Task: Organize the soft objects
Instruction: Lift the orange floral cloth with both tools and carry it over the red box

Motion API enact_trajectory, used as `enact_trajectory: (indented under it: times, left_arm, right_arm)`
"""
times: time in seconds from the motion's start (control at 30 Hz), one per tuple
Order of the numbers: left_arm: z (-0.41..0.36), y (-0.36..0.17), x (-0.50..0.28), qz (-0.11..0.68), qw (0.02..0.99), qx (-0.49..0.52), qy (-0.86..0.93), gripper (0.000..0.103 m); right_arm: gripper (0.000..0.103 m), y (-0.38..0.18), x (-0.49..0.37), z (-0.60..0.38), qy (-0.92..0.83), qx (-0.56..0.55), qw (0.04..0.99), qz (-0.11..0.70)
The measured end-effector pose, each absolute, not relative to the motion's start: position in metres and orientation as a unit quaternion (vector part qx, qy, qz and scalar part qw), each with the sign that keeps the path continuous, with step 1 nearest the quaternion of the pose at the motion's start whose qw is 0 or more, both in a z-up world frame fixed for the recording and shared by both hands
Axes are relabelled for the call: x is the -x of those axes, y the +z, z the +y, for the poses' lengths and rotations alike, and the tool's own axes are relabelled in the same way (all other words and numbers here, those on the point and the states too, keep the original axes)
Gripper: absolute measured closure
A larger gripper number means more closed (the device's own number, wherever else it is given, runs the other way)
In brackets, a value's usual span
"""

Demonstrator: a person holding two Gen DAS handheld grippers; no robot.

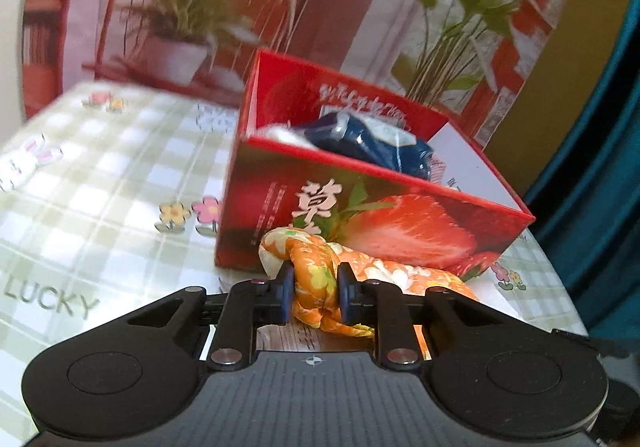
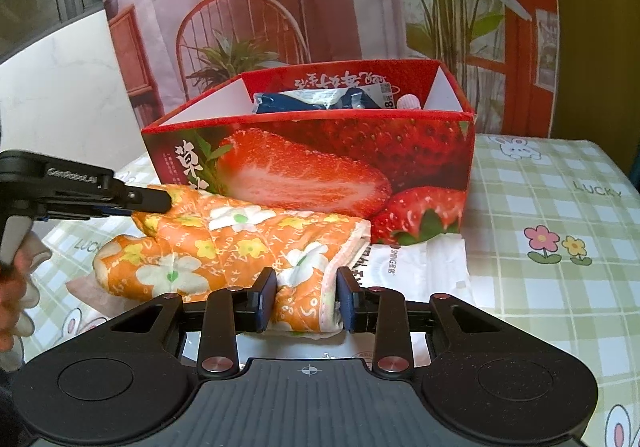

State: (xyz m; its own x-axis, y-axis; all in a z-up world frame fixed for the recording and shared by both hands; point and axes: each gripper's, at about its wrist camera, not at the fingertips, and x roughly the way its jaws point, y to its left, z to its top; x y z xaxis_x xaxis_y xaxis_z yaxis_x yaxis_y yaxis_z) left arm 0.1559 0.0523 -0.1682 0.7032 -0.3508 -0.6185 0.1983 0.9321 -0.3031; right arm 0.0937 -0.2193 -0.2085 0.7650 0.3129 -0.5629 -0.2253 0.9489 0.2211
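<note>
At the far left of the right wrist view, a person's hand (image 2: 12, 299) is gripping the handle of the left tongs (image 2: 158, 203), which are reaching in from the side and pinching one end of an orange flowered oven mitt (image 2: 224, 247). In the left wrist view, those left tongs (image 1: 316, 293) are clamping a bunched fold of the oven mitt (image 1: 316, 279) between both pads, with the cloth squeezed narrow between them.

The mitt is lying stretched across the tabletop (image 2: 560, 207), which is wearing a green checked cloth with flowers and rabbits, just in front of a red strawberry box (image 2: 320, 167). Its thumb side is pointing left and its white-trimmed cuff is pointing toward the right wrist camera.

The right tongs (image 2: 306, 303) are clamping the cuff end of the mitt, both pads pressing into the fabric. Under and beside the cuff, a white printed packet (image 2: 424, 267) is lying flat on the tabletop, touching the foot of the box.

Inside the open box, a blue and white pouch (image 2: 316, 101) is resting against the back wall, and 1 small white round thing (image 2: 410, 102) is sitting just to its right.
</note>
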Motion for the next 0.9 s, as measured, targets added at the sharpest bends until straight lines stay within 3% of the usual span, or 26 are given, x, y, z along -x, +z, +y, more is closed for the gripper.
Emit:
enact_trajectory:
  times: [0.13,0.53,0.9]
  left_arm:
    - [0.053,-0.158,-0.139,0.328,0.927,0.106,-0.149,0.080]
    - [0.054,-0.144,-0.129,0.303,0.934,0.110,-0.156,0.080]
    - [0.051,-0.097,-0.137,0.247,0.946,0.097,-0.185,0.081]
  right_arm:
    - [0.089,-0.201,-0.089,-0.217,0.147,-0.067,0.941,0.297]
    - [0.090,-0.181,-0.076,-0.218,0.152,-0.057,0.953,0.256]
    - [0.091,-0.141,-0.071,-0.228,0.155,-0.056,0.966,0.198]
